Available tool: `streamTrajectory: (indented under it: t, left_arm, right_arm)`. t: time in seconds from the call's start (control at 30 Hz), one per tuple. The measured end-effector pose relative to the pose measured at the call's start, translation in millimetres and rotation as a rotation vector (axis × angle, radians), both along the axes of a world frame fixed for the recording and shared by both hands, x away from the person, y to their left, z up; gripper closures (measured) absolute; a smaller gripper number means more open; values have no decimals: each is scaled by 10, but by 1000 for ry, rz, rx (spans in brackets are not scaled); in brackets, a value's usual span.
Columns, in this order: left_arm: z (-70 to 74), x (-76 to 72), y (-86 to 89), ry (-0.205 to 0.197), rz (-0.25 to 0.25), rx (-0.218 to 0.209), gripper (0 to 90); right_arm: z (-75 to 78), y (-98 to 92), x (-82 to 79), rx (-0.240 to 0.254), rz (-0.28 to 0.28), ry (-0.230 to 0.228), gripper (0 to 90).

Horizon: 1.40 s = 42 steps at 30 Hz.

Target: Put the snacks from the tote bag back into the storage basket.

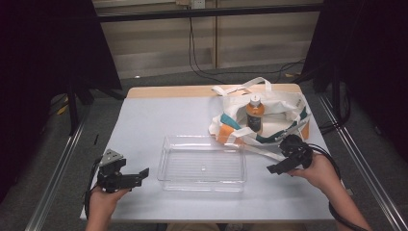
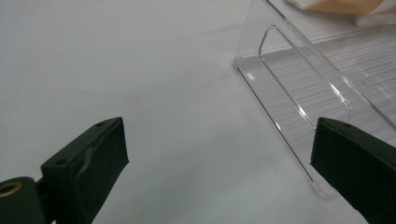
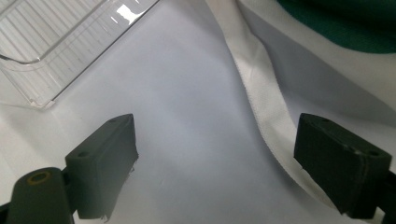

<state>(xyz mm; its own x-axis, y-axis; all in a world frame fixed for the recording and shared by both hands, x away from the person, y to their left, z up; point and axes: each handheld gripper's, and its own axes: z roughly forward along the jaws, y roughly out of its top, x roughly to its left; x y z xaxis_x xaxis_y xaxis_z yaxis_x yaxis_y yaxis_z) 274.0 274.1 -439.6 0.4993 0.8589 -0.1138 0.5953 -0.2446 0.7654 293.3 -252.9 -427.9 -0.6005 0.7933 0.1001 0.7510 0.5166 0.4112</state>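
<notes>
Between the two grippers sits a clear plastic tray (image 1: 202,166), empty, on the white table (image 1: 159,120). The left gripper (image 1: 139,177) rests low just off the tray's left end, held by the person's left hand (image 1: 103,199), its jaws spread wide and holding nothing. Along those jaws in the left gripper view (image 2: 219,158), the tray's end wall (image 2: 299,79) stands just ahead and to the right, near the right jaw, with bare tabletop between the jaws. The right gripper (image 1: 279,166), in the right hand (image 1: 320,171), hovers off the tray's right end, jaws also parted and empty. In the right gripper view (image 3: 215,158), a white strap (image 3: 252,88) of the tote bag (image 1: 284,108) runs down toward the right jaw, and the tray's corner (image 3: 42,60) lies ahead to the left. Beyond the right gripper, the white, teal and orange bag lies slumped open, with an orange bottle (image 1: 255,114) standing upright inside it.
</notes>
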Motion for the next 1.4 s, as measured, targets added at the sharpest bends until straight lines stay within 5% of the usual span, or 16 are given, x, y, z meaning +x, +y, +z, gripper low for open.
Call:
streamTrajectory:
  t: [0.5,0.73,1.03,1.4]
  left_arm:
    - [-19,-17,-16,7,-4,4,37]
    - [-21,4,-17,11,-12,5,37]
    - [-36,14,-36,17,-21,4,37]
    - [-43,21,-16,18,-18,-3,37]
  right_arm:
    - [54,72,31,-43,6,88,133]
    - [66,83,59,-133,9,130,135]
    - [267,130,144,-153,25,163,138]
    - [613,206,317,-152,13,139,137]
